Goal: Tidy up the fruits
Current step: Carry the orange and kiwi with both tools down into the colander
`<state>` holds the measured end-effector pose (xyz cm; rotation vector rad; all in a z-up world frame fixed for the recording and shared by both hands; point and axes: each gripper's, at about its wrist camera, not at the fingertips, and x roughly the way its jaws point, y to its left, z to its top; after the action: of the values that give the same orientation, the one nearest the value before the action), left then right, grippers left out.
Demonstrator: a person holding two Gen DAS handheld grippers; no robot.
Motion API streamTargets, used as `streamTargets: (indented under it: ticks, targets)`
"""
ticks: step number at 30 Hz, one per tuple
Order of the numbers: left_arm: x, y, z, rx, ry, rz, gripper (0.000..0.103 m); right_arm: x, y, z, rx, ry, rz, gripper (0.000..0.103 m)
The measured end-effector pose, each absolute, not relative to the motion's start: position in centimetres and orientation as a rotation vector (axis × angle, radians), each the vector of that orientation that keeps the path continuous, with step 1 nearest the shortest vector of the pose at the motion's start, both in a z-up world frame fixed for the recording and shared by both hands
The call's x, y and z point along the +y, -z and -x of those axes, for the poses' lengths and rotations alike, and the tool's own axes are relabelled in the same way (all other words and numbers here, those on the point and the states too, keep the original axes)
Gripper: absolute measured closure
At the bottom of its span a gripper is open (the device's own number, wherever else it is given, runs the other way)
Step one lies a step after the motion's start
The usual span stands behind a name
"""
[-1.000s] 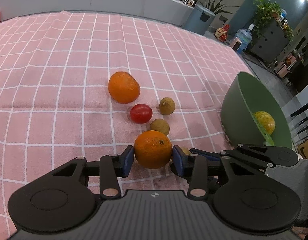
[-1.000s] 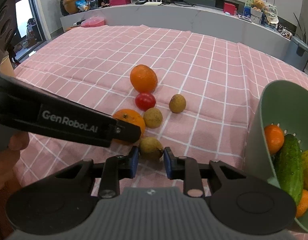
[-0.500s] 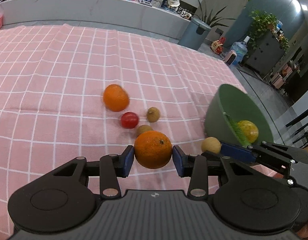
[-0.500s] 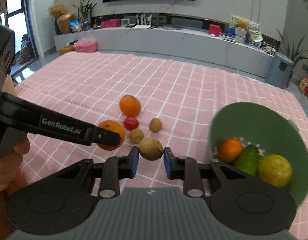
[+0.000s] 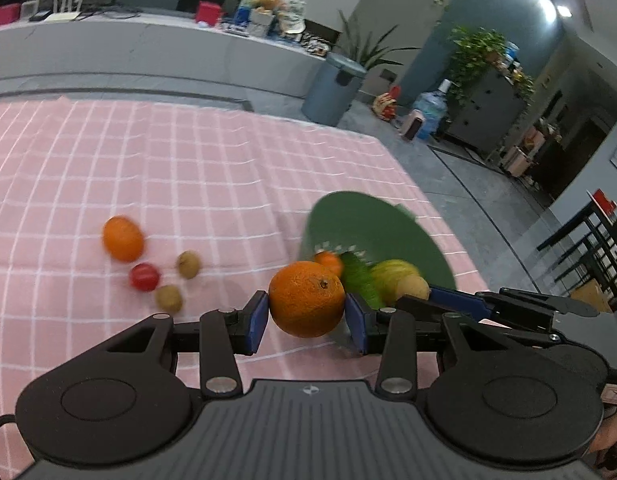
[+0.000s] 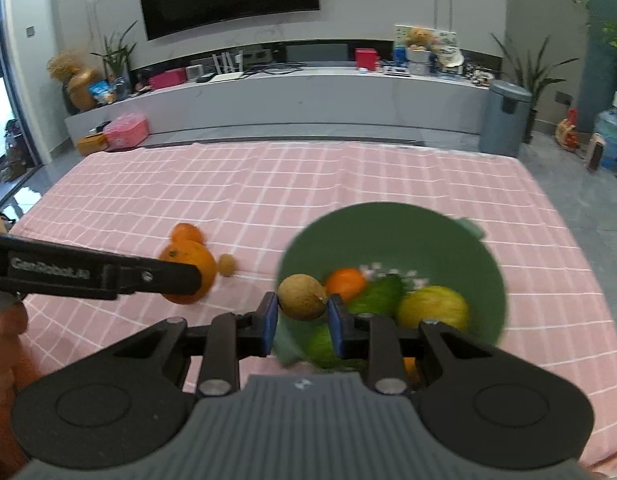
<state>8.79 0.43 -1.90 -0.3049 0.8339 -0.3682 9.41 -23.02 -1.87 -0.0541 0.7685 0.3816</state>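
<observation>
On my left wrist view the left hand-held gripper (image 5: 307, 317) is clamped on a large orange (image 5: 306, 299), the blue pads pressed to its two sides and the fruit lifted clear of the pink checked cloth (image 5: 188, 168) that covers the counter; on my right wrist view the right hand-held gripper (image 6: 302, 316) is clamped on a small brown fruit (image 6: 301, 297), its pads snug against both flanks, and I see it held in front of the near rim of the green bowl (image 6: 408, 232); the bowl sits on the cloth toward the right side of the counter and holds a small orange (image 6: 345, 282), a green cucumber (image 6: 374, 296) and a yellow-green fruit (image 6: 432, 307), all a little blurred; in the left view the right hand-held gripper reaches in from the right edge with its brown fruit just beside the bowl's contents, and in the right view the left one comes in from the left edge as a long black finger across the large orange; still lying on the cloth, well apart from the bowl, are a second orange (image 5: 122, 239), a red tomato (image 5: 144, 277) just below it, and two small brown fruits (image 5: 188, 264) near the tomato; part of a person's hand (image 6: 10, 316) shows at the left edge of the right view, behind the black finger.
</observation>
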Motion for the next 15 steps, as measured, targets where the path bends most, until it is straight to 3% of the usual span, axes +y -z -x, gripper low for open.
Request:
streamTargets:
  ticks: [15]
  targets:
    - [-6.7,1.7,-13.2,0.881,0.449,0.190,0.056,-28.0,2.1,-13.5,0.851,-0.283,0.263,0.080]
